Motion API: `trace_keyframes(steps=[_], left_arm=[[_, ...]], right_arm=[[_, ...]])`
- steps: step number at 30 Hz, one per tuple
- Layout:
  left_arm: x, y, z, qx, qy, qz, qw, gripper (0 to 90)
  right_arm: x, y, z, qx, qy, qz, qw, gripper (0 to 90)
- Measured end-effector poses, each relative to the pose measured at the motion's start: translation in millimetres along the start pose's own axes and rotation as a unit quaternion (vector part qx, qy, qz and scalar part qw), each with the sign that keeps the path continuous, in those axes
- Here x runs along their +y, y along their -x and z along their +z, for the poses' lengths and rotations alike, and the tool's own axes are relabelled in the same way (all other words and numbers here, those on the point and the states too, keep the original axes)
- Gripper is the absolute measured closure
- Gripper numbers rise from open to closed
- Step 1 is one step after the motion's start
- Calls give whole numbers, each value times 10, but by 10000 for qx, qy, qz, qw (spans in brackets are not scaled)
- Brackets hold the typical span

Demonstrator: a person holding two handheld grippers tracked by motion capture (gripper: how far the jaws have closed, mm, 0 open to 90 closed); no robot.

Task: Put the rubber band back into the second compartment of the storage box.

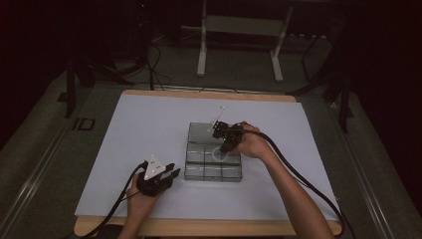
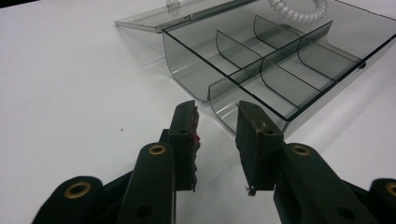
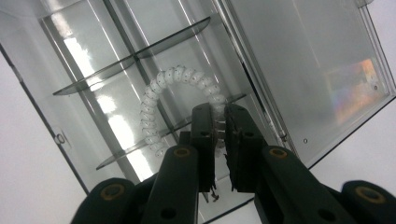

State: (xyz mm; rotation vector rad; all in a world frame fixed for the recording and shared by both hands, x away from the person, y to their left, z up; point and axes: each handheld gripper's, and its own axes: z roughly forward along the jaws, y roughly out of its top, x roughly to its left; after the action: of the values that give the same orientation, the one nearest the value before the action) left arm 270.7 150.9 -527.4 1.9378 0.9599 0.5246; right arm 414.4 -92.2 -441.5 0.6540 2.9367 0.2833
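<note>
The right gripper pinches a white coil hair tie between its narrowed jaws, the loop hanging over the divided compartments of the clear organizer box, whose lid lies open behind. Step in hand: placing the tie. The left gripper rests beside the box, jaws half open, holding nothing. Next, judged: lower into one compartment, clear of dividers, then release
</note>
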Motion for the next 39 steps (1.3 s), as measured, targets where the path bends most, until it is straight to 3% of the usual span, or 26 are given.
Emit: trace_keyframes(steps=[39], left_arm=[[-1,1,3,-12,-6,-7,10000,686]], right_arm=[[127,-34,211,-238,125,43,9996,821]])
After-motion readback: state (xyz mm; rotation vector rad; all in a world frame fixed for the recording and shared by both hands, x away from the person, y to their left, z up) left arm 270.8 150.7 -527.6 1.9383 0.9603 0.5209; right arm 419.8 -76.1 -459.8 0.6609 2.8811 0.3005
